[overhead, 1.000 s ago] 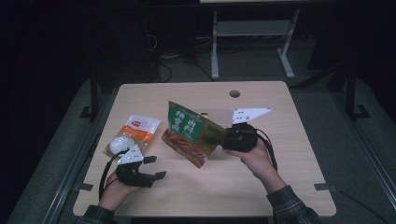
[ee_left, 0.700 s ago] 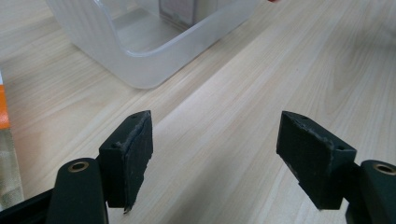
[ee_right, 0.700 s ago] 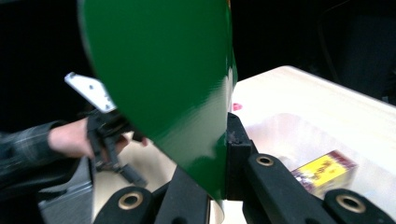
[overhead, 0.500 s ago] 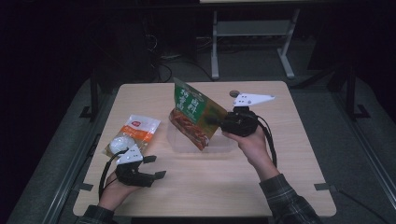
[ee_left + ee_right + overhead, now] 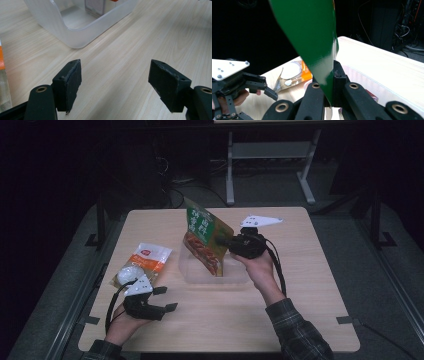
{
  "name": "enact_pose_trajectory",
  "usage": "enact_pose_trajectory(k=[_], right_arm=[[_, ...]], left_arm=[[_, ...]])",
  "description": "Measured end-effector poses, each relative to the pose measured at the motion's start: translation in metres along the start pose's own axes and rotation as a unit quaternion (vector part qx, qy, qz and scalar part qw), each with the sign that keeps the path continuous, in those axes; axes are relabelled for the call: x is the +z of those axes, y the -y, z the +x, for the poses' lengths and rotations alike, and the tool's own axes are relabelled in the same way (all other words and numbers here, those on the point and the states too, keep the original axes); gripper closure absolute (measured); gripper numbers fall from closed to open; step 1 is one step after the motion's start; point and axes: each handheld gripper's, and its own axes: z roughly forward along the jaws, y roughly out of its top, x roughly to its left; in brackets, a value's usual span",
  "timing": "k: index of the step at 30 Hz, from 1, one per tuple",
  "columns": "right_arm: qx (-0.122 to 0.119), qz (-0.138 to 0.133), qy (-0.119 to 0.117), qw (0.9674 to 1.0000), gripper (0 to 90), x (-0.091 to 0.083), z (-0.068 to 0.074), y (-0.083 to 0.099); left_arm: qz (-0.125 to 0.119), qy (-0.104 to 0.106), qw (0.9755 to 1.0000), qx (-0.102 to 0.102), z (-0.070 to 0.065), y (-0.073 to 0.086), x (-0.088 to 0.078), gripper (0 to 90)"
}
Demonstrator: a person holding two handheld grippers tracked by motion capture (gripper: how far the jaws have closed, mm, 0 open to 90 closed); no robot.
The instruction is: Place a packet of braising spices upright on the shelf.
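A green food pouch (image 5: 206, 236) with a red-brown picture hangs tilted, its lower end inside a clear plastic container (image 5: 235, 276) at the table's middle. My right gripper (image 5: 226, 243) is shut on the pouch's right edge; in the right gripper view the jaws pinch the green pouch (image 5: 312, 37) at the right gripper's tips (image 5: 331, 83). My left gripper (image 5: 159, 301) rests on the table near the front left. In its own view the left gripper (image 5: 115, 78) is open over bare wood, and the container (image 5: 75, 37) stands ahead of it.
An orange-and-white packet (image 5: 145, 262) lies on the table's left side, just beyond the left gripper, and also shows as the packet (image 5: 293, 72) in the right gripper view. Dark floor, a white stand and cables lie beyond the table's far edge (image 5: 215, 210).
My right gripper has carried the green pouch toward the far side of the table and stood it more upright over the container. The left gripper has stayed still.
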Motion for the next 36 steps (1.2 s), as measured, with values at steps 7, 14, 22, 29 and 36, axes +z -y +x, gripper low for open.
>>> enact_pose_trajectory(k=[7,14,22,29,36], right_arm=[[-0.001,0.009,0.005,0.9999,89.8,0.008,-0.001,0.003],[-0.004,0.017,0.007,0.9998,89.8,0.015,-0.003,0.006],[-0.004,0.027,0.010,0.9996,89.8,0.023,-0.007,0.013],[-0.002,0.034,0.007,0.9994,89.7,0.029,-0.008,0.017],[-0.006,0.050,0.010,0.9987,89.6,0.038,-0.009,0.020]], left_arm=[[0.004,0.001,1.0000,0.000,0.000,0.000,0.000,26.0],[0.006,0.000,1.0000,0.000,0.000,0.000,0.001,26.0],[0.008,-0.001,1.0000,0.004,0.000,0.000,0.001,26.0],[0.009,0.000,1.0000,0.000,0.000,0.001,0.001,26.0],[0.010,0.001,0.9999,-0.002,-0.001,0.001,0.001,26.0]])
